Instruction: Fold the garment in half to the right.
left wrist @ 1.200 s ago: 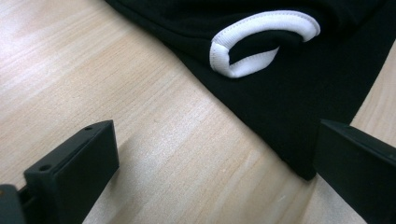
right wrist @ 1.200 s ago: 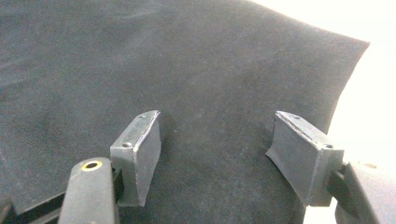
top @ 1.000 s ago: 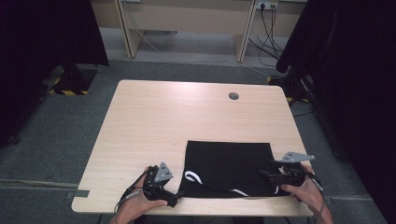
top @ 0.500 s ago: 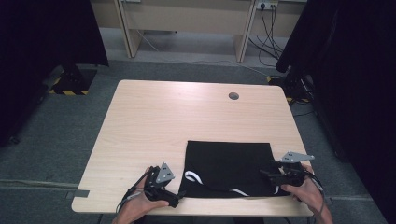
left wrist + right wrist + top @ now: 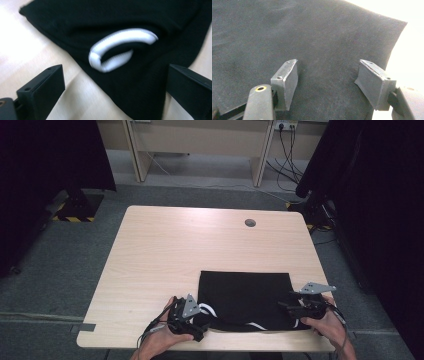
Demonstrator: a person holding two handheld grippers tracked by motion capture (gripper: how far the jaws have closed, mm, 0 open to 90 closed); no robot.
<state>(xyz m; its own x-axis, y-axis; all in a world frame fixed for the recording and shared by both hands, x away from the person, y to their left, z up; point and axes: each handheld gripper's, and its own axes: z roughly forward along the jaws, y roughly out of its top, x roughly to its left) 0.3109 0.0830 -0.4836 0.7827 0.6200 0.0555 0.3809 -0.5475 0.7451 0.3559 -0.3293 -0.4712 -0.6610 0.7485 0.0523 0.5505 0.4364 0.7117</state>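
A black folded garment (image 5: 245,297) with white trim (image 5: 207,309) lies near the front edge of the wooden table (image 5: 175,255). My left gripper (image 5: 199,320) sits at the garment's front left corner. In the left gripper view it (image 5: 115,75) is open wide, with the black cloth (image 5: 140,82) and a loop of white trim (image 5: 120,50) lying between and beyond its jaws. My right gripper (image 5: 289,309) rests at the garment's front right corner. In the right gripper view it (image 5: 328,72) is open just above the flat cloth (image 5: 287,32), near the cloth's right edge.
A round cable hole (image 5: 250,223) sits near the table's far edge. Dark curtains (image 5: 380,195) hang on both sides, and cables (image 5: 287,145) run along the floor behind. A person's hands (image 5: 330,325) come in from the bottom edge.
My left gripper has slid a little to the right, onto the garment's left corner. The right gripper and the garment have kept still.
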